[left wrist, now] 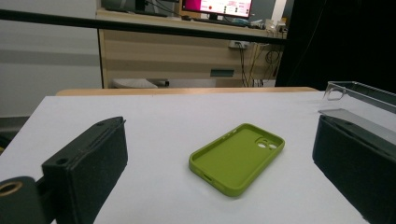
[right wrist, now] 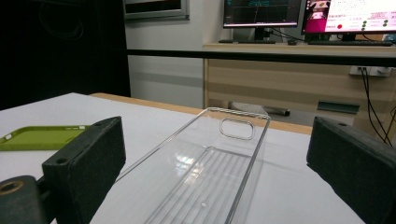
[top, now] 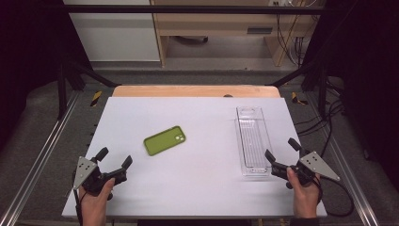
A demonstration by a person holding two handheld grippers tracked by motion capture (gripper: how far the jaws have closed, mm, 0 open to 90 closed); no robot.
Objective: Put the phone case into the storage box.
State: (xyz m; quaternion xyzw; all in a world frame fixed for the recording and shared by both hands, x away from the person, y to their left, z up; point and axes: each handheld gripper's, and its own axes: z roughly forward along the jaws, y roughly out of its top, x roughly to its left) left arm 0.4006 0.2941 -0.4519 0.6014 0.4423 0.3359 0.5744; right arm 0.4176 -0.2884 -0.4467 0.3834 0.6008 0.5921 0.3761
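We hold the left gripper (top: 114, 158) wide open and empty, facing the green phone case (top: 164, 140) that lies near the table (top: 197, 188) middle. The right gripper (top: 281, 149) is also wide open and empty, just beside the clear tray (top: 252, 139).

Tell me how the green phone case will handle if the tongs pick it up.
The green phone case is an empty thin-walled shell, so it is probably light. It looks like soft matte rubber, likely to flex when squeezed and unlikely to slip. Lying flat, open side up, it should slide rather than roll.
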